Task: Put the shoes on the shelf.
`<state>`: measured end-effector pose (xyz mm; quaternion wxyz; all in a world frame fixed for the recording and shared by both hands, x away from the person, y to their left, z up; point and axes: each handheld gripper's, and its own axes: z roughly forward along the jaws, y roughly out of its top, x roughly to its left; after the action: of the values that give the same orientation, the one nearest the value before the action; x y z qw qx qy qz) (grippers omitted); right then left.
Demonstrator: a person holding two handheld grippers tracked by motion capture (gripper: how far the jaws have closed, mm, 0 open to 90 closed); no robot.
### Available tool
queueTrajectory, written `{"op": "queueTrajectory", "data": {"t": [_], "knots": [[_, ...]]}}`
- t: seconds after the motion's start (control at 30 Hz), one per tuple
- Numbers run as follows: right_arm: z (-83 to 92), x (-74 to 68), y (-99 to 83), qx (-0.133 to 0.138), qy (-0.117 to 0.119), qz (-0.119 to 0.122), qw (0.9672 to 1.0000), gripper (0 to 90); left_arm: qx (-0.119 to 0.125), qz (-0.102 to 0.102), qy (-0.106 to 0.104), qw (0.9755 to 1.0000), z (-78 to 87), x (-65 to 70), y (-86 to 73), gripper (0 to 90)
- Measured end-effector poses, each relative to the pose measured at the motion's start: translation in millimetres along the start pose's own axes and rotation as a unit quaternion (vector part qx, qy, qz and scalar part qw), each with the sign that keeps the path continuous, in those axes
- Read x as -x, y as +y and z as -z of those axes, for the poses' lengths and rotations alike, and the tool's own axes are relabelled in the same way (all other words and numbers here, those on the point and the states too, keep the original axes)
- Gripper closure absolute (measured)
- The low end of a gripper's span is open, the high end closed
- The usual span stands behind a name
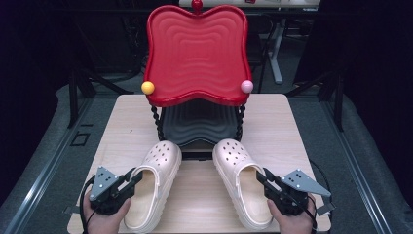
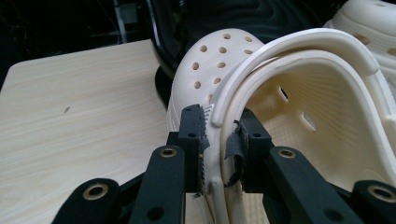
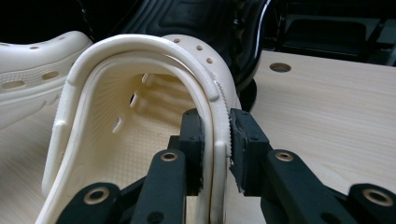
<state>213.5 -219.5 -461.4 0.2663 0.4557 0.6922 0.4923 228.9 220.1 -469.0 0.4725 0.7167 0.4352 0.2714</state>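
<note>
- High view: two cream clogs are counted on the tabletop [image 1: 122,122], toes pointed at a two-tier stand, its red tray [image 1: 197,53] above a black tray [image 1: 197,124]. One yellow ball [image 1: 147,87] and one pink ball [image 1: 247,87] are seen at the red tray's front corners. The left clog [image 1: 153,183] is gripped at its outer wall by the left gripper [image 1: 134,178]; the right clog [image 1: 241,183] is gripped likewise by the right gripper [image 1: 261,176]. Both hands are held low at the near edge.
- Left gripper view: the jaws are clamped on the clog's side wall, just below the strap [image 2: 280,46]; the black tray is close ahead.
- Right gripper view: the jaws are clamped across the right clog's rim, one inside, one outside.
</note>
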Motion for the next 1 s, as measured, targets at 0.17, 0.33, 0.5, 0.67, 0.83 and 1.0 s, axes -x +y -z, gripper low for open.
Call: {"op": "queueTrajectory", "data": {"t": [0.17, 0.33, 0.5, 0.67, 0.83, 1.0], "knots": [[-8.4, -5.6, 6.1, 0.002, 0.009, 0.007, 0.9999, 75.5, 0.008, -0.009, -0.010, 0.9999, -8.4, 8.7, 10.0, 75.5], [-20.0, -9.1, 12.8, 0.005, 0.016, 0.006, 0.9998, 75.5, 0.015, -0.017, -0.015, 0.9996, -17.4, 15.4, 19.1, 75.5], [-28.4, -13.2, 20.3, 0.010, 0.022, -0.002, 0.9997, 75.5, 0.018, -0.016, -0.025, 0.9994, -25.5, 20.0, 24.9, 75.5], [-33.0, -15.2, 23.5, 0.013, 0.023, 0.000, 0.9996, 75.5, 0.018, -0.015, -0.025, 0.9994, -29.4, 21.8, 27.6, 75.5], [-40.5, -19.4, 26.6, 0.013, 0.023, 0.007, 0.9996, 75.4, 0.020, -0.013, -0.018, 0.9996, -36.9, 21.6, 32.4, 75.5], [-52.2, -23.7, 31.0, 0.022, 0.021, 0.007, 0.9995, 75.3, 0.021, -0.008, -0.012, 0.9997, -48.3, 20.4, 37.6, 75.6]]}}
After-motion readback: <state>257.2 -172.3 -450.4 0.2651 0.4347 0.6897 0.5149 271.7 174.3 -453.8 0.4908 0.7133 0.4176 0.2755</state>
